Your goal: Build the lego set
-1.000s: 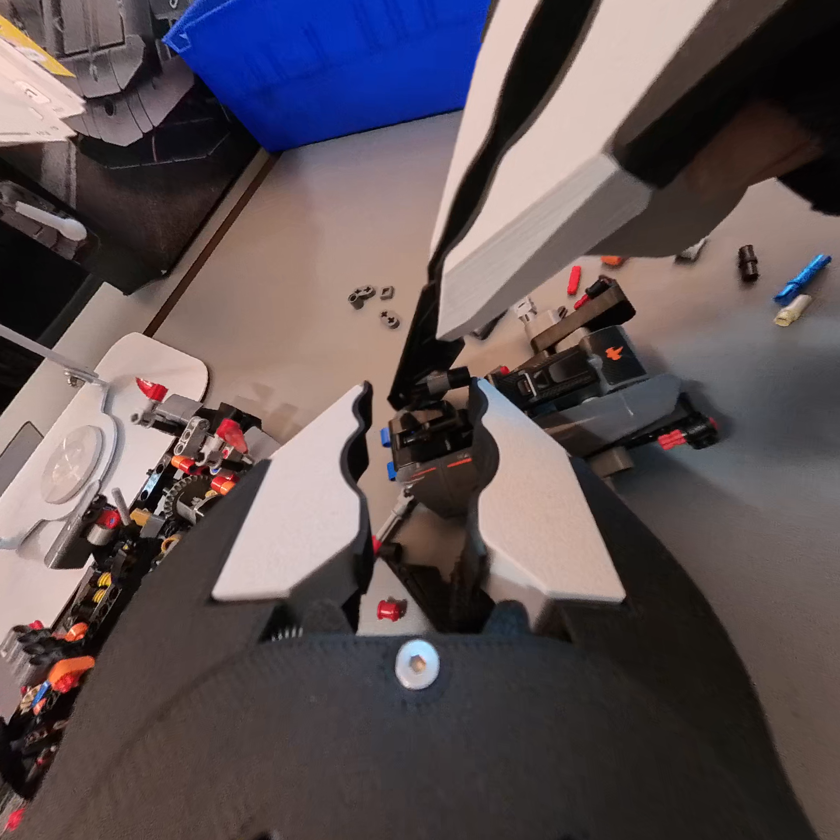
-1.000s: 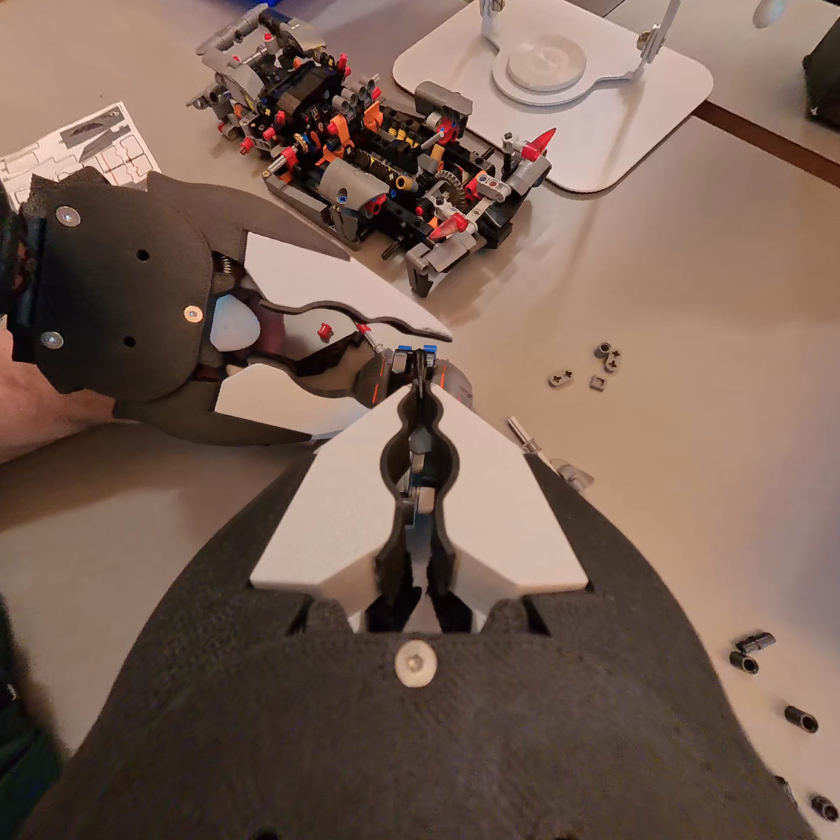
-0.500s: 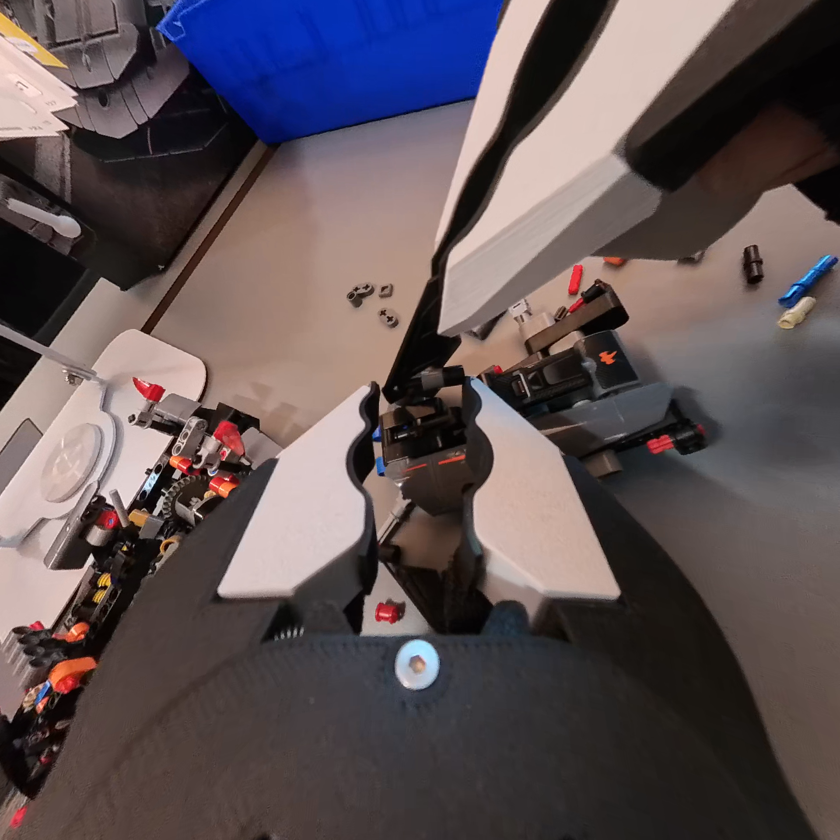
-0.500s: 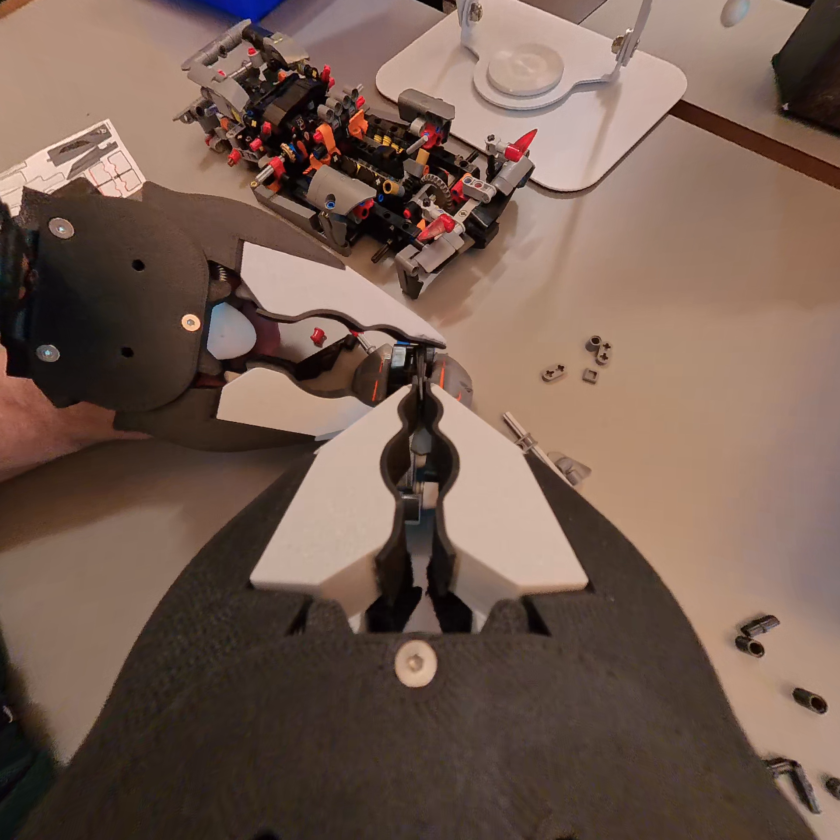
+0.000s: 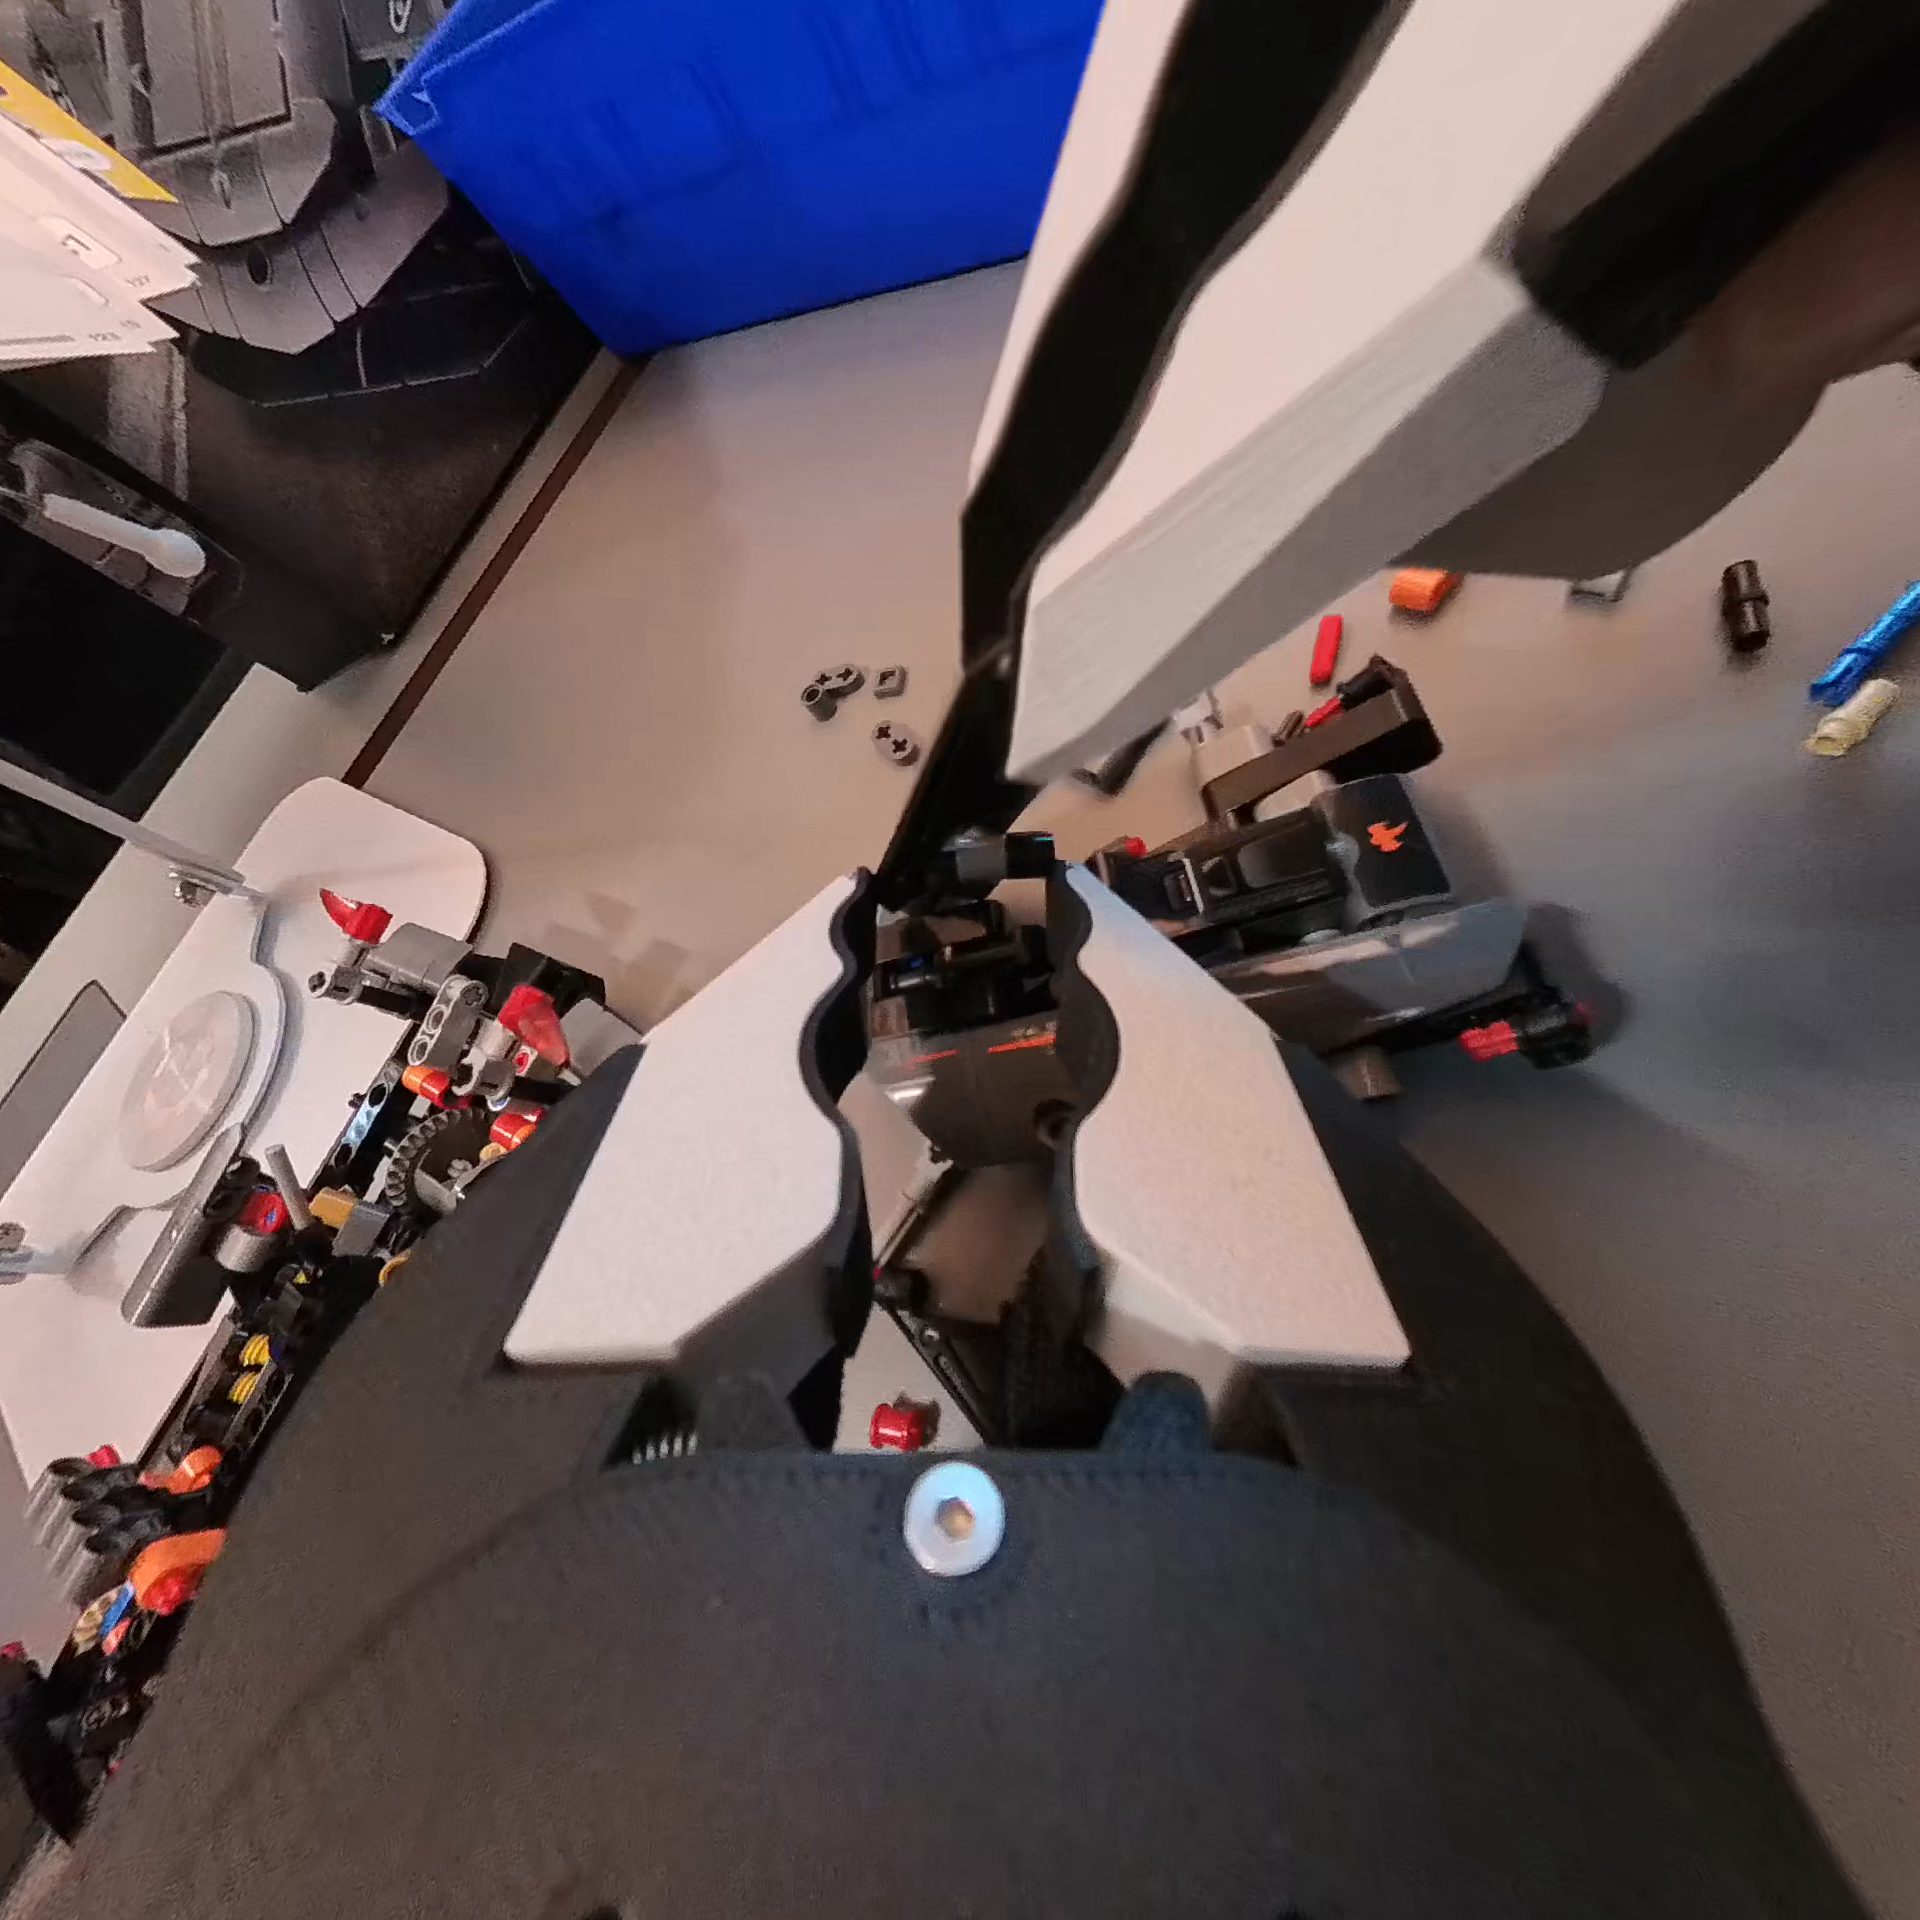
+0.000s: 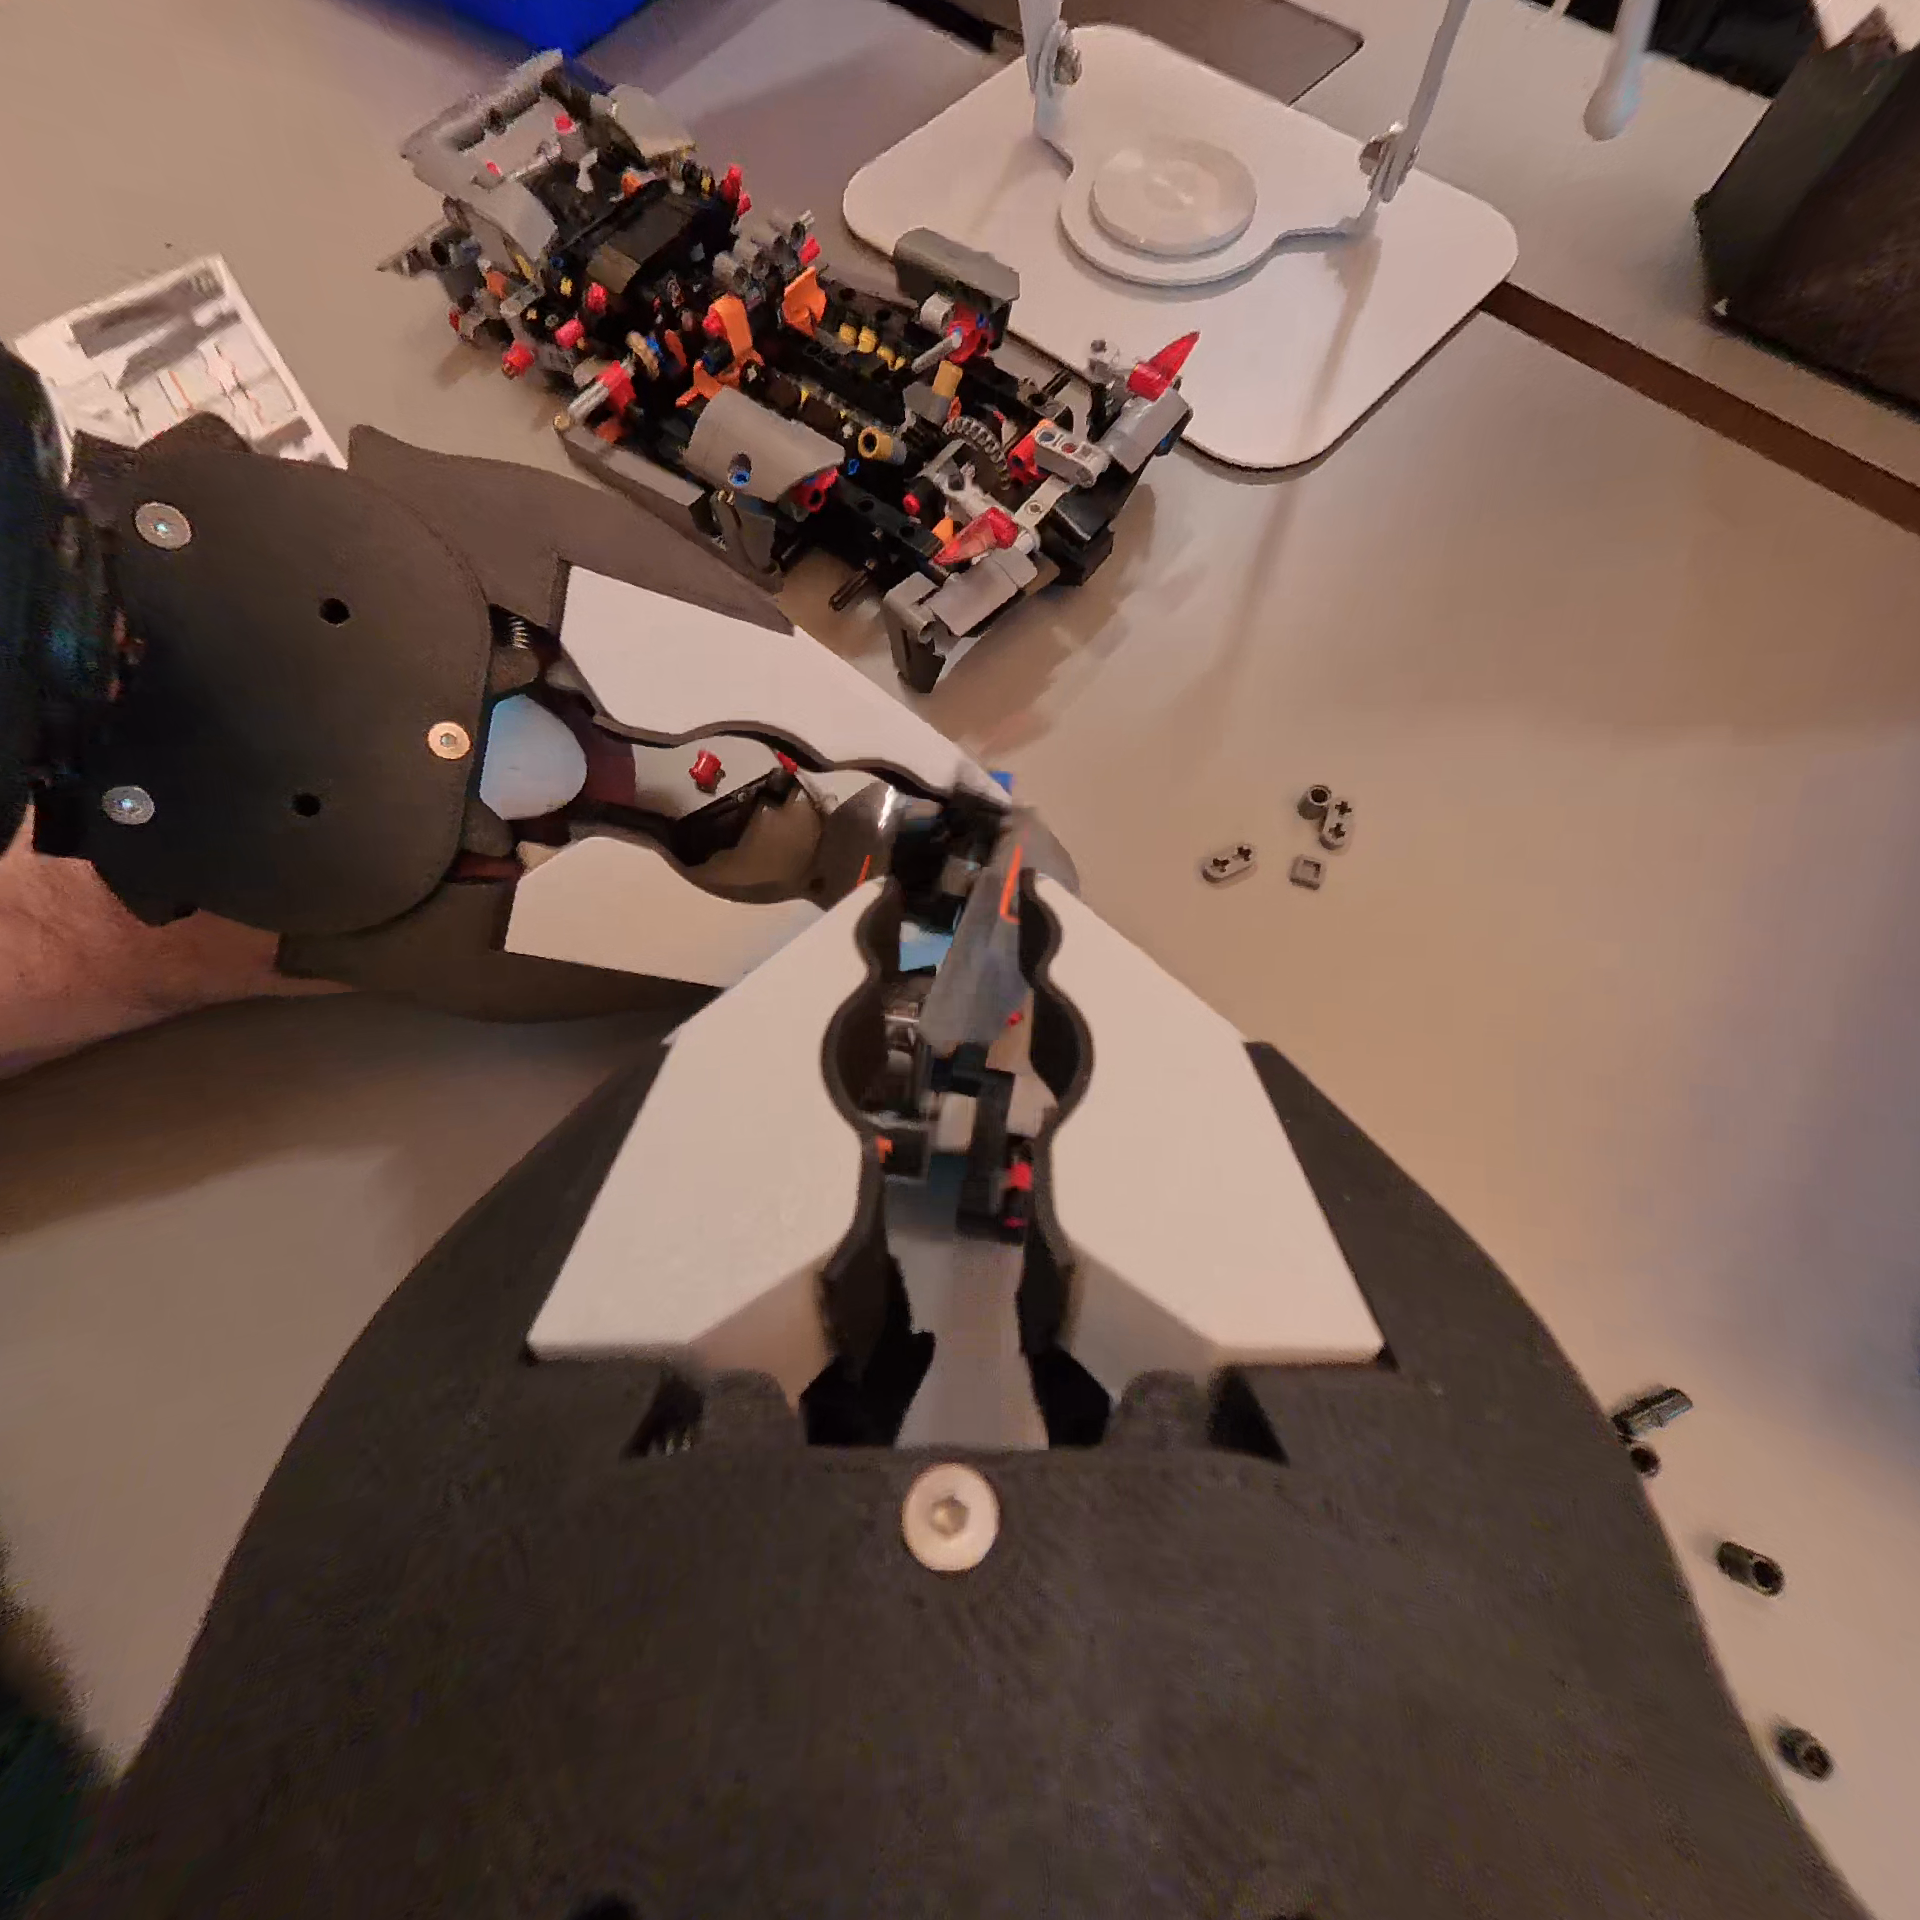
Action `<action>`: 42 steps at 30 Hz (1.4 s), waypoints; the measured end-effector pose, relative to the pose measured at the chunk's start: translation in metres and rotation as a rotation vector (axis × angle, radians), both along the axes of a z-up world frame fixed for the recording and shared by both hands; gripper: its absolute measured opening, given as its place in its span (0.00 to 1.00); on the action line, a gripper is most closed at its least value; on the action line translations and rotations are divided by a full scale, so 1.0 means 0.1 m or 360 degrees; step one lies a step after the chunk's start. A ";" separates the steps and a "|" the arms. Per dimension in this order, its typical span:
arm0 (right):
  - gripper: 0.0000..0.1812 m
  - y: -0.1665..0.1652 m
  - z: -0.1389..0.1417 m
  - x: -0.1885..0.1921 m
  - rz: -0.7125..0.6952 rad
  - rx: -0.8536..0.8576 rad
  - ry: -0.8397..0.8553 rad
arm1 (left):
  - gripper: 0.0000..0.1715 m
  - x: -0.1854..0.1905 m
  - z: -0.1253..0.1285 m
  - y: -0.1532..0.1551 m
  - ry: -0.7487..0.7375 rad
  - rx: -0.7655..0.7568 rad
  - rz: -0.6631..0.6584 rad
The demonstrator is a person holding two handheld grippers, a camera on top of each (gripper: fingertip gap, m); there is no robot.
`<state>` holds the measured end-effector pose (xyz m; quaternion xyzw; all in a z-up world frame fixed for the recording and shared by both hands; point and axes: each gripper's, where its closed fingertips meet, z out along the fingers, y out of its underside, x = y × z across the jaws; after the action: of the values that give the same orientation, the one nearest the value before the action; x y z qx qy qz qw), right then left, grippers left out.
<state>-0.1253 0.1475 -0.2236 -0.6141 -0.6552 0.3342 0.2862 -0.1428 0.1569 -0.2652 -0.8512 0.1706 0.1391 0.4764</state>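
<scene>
I see the grey tabletop [image 6: 1558, 727] filling both views. In the upper middle of the right wrist view sits the long, half-built Lego chassis of black and grey beams with red and orange pins [image 6: 790, 384]. At frame centre, my left gripper [image 5: 961, 997] has its white fingers clamped on a small dark grey Lego subassembly with orange stripes [image 5: 966, 1049]. My right gripper [image 6: 956, 935] pinches a thin dark grey panel piece with an orange edge [image 6: 977, 966] against it, fingers nearly together.
</scene>
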 end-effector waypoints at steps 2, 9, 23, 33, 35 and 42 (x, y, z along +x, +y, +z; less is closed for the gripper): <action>0.13 -0.02 -0.01 -0.01 0.0050 0.0055 -0.0051 | 0.07 0.00 -0.01 0.00 0.0044 -0.0003 -0.0002; 0.06 0.03 0.03 -0.04 0.0117 0.0057 -0.0077 | 0.04 -0.01 0.01 0.00 0.0026 0.0024 0.0010; 0.13 0.31 0.16 0.00 0.0467 -0.0331 -0.0138 | 0.16 0.00 0.02 -0.29 -0.0176 -0.0056 0.0118; 0.00 0.03 -0.52 0.17 0.0625 -0.0168 -0.0511 | 0.13 -0.12 -0.03 -0.30 -0.0198 -0.0193 0.0177; 0.00 -0.12 -0.53 0.20 0.0618 -0.0281 -0.0512 | 0.12 -0.20 -0.06 -0.32 -0.0190 -0.0222 0.0203; 0.04 -0.49 -0.42 0.32 0.0550 -0.0544 -0.0326 | 0.15 -0.23 -0.02 -0.36 -0.0331 -0.0202 0.0154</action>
<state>-0.0936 0.0988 -0.2661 -0.5630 -0.7101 0.4200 0.0491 -0.1662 0.1210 -0.2674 -0.8968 0.0873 0.0618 0.4293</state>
